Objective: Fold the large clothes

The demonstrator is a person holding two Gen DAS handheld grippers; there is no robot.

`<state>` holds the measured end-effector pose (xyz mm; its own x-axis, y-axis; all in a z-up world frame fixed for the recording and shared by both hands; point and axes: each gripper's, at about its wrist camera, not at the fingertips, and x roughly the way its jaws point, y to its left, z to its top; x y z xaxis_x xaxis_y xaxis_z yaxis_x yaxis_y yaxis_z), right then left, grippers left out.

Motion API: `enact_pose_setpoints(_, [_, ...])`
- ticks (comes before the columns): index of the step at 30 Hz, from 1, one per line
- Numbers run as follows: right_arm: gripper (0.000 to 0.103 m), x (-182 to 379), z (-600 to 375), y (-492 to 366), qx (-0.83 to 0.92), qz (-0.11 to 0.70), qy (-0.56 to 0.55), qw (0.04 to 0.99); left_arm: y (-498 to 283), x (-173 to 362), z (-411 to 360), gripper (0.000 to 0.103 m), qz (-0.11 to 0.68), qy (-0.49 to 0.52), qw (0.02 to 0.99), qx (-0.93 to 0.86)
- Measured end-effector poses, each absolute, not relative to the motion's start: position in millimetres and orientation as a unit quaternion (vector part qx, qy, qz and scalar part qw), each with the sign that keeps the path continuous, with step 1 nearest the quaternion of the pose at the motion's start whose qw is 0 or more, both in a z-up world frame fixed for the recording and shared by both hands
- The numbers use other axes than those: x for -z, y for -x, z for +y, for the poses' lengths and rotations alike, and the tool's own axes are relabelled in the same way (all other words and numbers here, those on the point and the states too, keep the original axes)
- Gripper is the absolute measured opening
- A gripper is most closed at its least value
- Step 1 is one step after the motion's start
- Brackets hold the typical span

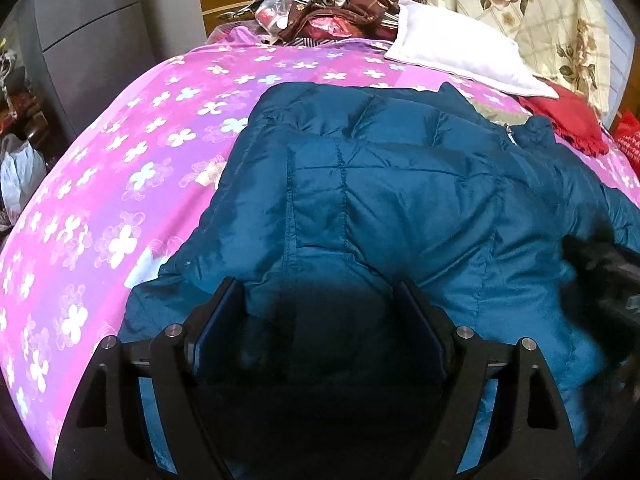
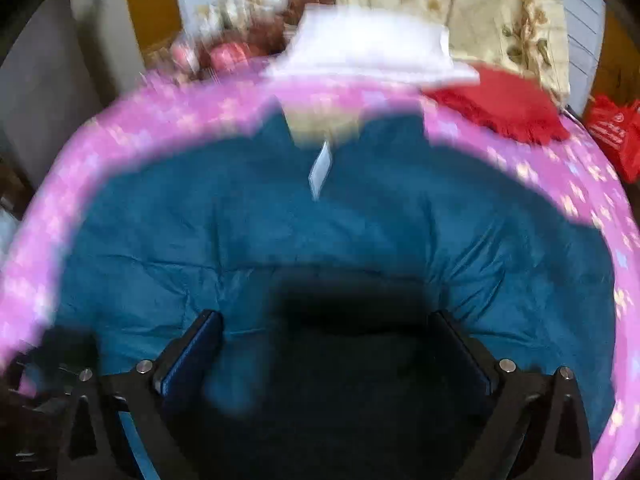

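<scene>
You're at the start of folding the coat (image 1: pixel 380 184) (both grippers, left (image 1: pixel 320 292) and right (image 2: pixel 326 324), spread wide, holding nothing), so next pinch an edge.

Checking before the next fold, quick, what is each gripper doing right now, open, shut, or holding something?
Left gripper: jaws open, over the teal jacket, gripping nothing.
Right gripper: jaws open wide above the jacket, holding nothing.

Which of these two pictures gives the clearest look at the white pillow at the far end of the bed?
The left wrist view: the white rectangular pillow is sharp there, lying on the pink flowered bedsheet. The right wrist view shows the same pillow too, but smeared by motion blur.
</scene>
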<state>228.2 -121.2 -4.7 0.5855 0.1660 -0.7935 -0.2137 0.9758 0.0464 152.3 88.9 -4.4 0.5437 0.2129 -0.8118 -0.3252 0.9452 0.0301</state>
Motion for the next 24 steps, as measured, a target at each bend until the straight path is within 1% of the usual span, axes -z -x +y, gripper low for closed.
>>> enact_pose_setpoints(2, [0.100,-12,-136,-215,-0.113,0.420,-0.010,0.900,-152,3,92,0.081,0.453,0.070,0.875,-0.155])
enact_pose_setpoints(3, [0.100,-25,-148,-202,-0.109,0.393,-0.017,0.913,-151,3,92,0.081,0.453,0.072,0.875,-0.156])
enact_pose_setpoints(5, [0.100,-44,-172,-177,-0.078,0.346,-0.003,0.935,-147,-3,93,0.081,0.443,0.071,0.878,-0.165])
enact_pose_setpoints(7, [0.101,-46,-195,-163,-0.041,0.321,0.018,0.946,-141,-13,94,0.081,0.422,0.066,0.887,-0.177])
enact_pose_setpoints(9, [0.103,-23,-218,-164,-0.034,0.347,0.005,0.937,-134,-25,92,0.081,0.390,0.062,0.901,-0.178])
enact_pose_setpoints(10, [0.103,-3,-228,-172,-0.041,0.384,-0.013,0.922,-132,-29,89,0.081,0.380,0.056,0.907,-0.172])
enact_pose_setpoints(11, [0.103,18,-236,-180,-0.049,0.417,-0.028,0.907,-133,-30,86,0.081,0.376,0.049,0.911,-0.164])
enact_pose_setpoints(12, [0.103,31,-240,-180,-0.061,0.422,-0.043,0.904,-136,-26,80,0.081,0.381,0.035,0.911,-0.153])
enact_pose_setpoints(14, [0.103,32,-247,-182,-0.070,0.414,-0.066,0.905,-146,-10,74,0.081,0.414,0.022,0.899,-0.138])
enact_pose_setpoints(15, [0.103,33,-246,-183,-0.068,0.415,-0.062,0.905,-154,5,73,0.082,0.446,0.020,0.885,-0.131])
enact_pose_setpoints(16, [0.103,33,-243,-184,-0.063,0.415,-0.054,0.906,-156,9,74,0.083,0.450,0.025,0.883,-0.128])
enact_pose_setpoints(18, [0.103,32,-242,-186,-0.060,0.416,-0.050,0.906,-159,10,79,0.094,0.452,0.027,0.881,-0.139])
enact_pose_setpoints(19, [0.103,31,-245,-181,-0.061,0.415,-0.053,0.906,-160,11,81,0.097,0.454,0.032,0.879,-0.143])
enact_pose_setpoints(20, [0.103,30,-246,-182,-0.063,0.415,-0.059,0.906,-161,12,84,0.103,0.457,0.040,0.877,-0.146])
enact_pose_setpoints(23, [0.103,32,-248,-178,-0.069,0.415,-0.065,0.905,-162,19,101,0.103,0.469,0.096,0.868,-0.132])
enact_pose_setpoints(24, [0.103,33,-249,-175,-0.068,0.416,-0.063,0.905,-162,20,100,0.103,0.469,0.099,0.868,-0.131])
